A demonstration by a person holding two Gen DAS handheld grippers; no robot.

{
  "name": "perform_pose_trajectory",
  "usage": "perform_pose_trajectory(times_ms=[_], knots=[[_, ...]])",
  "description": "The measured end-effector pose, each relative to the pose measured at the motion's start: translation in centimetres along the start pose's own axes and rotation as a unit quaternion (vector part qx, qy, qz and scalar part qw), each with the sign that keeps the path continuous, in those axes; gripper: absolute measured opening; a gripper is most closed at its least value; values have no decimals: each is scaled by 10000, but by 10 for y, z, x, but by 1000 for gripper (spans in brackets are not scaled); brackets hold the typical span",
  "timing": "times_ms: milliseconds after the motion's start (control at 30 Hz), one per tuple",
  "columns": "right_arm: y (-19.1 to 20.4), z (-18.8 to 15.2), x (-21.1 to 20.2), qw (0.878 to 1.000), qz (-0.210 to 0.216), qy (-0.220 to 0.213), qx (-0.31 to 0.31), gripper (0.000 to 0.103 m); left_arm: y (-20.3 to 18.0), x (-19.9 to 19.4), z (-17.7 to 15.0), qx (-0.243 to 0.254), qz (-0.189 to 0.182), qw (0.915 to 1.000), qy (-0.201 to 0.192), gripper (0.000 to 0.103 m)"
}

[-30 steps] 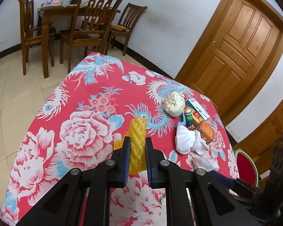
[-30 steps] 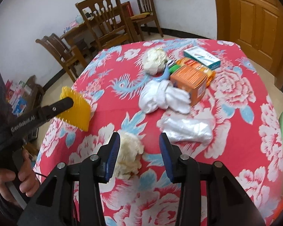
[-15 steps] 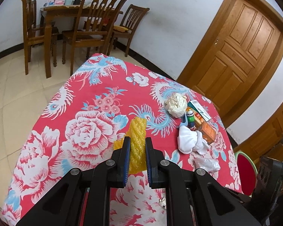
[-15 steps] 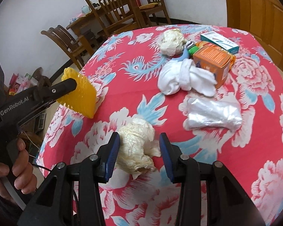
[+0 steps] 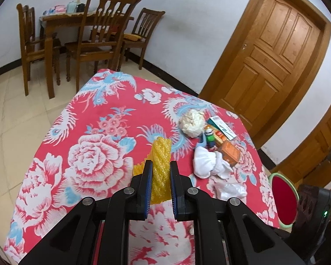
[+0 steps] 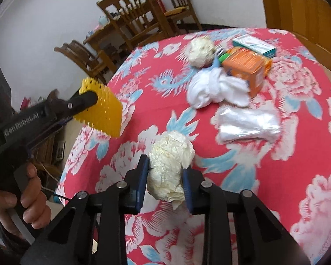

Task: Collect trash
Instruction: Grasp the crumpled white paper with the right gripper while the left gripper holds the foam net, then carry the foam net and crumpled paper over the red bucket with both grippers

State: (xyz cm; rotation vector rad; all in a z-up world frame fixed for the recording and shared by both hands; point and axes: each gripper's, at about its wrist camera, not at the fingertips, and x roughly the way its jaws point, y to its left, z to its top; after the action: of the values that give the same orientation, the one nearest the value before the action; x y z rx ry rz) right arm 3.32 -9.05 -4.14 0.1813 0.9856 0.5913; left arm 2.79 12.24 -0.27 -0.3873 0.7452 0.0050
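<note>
Your right gripper has just been closing its jaws, and they now pinch the crumpled paper wad from both sides, at 6 o'clock in the right wrist view, low over the red floral desk. That wad looks light and soft; it should squash rather than resist, so take it across its thick middle as you have it, not by the loose tail hanging at the bottom. Its long axis runs roughly 12 to 6 between the jaws, tail end toward you.

Your left gripper has its jaws pressed in on the yellow foam mesh, dead centre at 6 o'clock in the left wrist view. It seems springy and almost weightless, gripped near 1 end, with its long axis pointing away to 12 o'clock and the free end sticking out past the jaws.

More candidates lie on the desk: a 2nd paper ball at 12 o'clock, white cloth and a clear plastic bag at 1 to 2 o'clock, the bag likely slippery. The orange box sits touching the cloth; I judge it stiffer, best gripped across its narrow sides.
</note>
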Motion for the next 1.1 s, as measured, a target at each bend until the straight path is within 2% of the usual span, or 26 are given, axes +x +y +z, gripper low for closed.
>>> perform_pose_trajectory(times_ms=[267,533,767,1100], knots=[[-23,8,-45,9980,-190,-548,266,31,-29,-1,0,250,-212,9995,32,14],[-59,10,-91,9914,-526,-1052,573,31,-78,6,-3,684,-634,9954,202,14],[-95,5,-124,9820,-793,-1408,983,31,-127,13,-6,1103,-1043,9877,367,14],[-151,-11,-168,9634,-1240,-1795,1559,31,-205,31,-20,1737,-1496,9714,623,14]])
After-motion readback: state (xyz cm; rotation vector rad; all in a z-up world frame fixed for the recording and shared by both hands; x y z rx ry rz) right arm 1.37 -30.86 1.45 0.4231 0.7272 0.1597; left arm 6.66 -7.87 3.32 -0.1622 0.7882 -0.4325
